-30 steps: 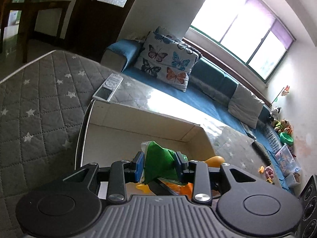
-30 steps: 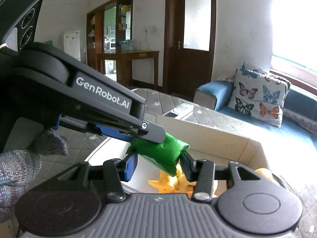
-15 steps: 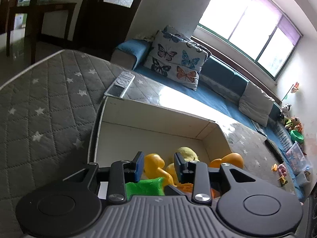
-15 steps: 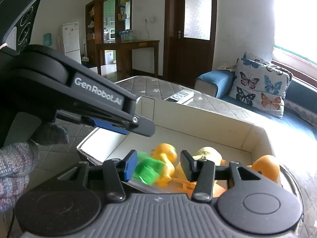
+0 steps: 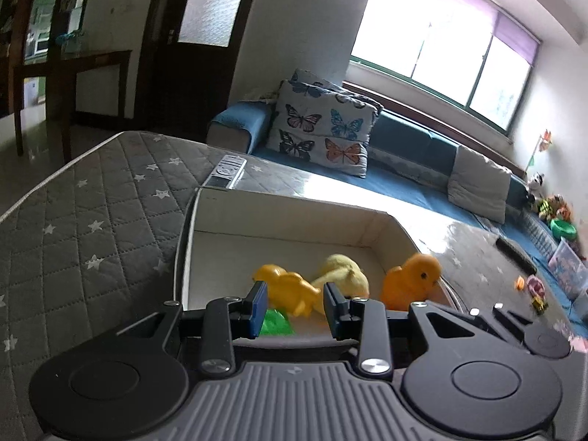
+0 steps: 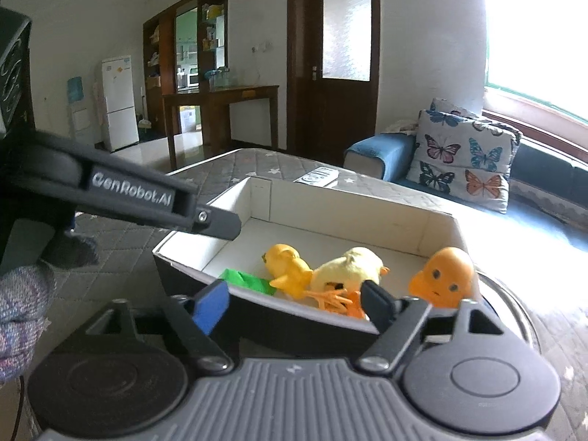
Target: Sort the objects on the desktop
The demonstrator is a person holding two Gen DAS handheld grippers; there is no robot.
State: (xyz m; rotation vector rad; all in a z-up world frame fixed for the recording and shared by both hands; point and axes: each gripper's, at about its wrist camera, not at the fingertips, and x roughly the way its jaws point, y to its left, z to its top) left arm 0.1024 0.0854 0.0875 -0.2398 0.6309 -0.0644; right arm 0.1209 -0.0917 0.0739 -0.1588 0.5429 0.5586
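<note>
Now both grippers empty — left gripper (image 5: pixel 294 307) jaws apart, right gripper (image 6: pixel 294 303) spread wide. Green packet (image 6: pixel 245 279), clamped one second ago, lies inside white box (image 6: pixel 352 217) beside yellow toys (image 6: pixel 290 270); drop judged complete. Orange duck (image 6: pixel 446 277) outside box, at right rim — likely next. Beyond box: remote (image 5: pixel 226 171), grey quilted table (image 5: pixel 92 202), sofa (image 5: pixel 404 150).

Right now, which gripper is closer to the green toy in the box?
Left. The left gripper hangs open right above the green toy, which peeks between its fingers. The right gripper sits farther back, open, outside the box wall.
</note>
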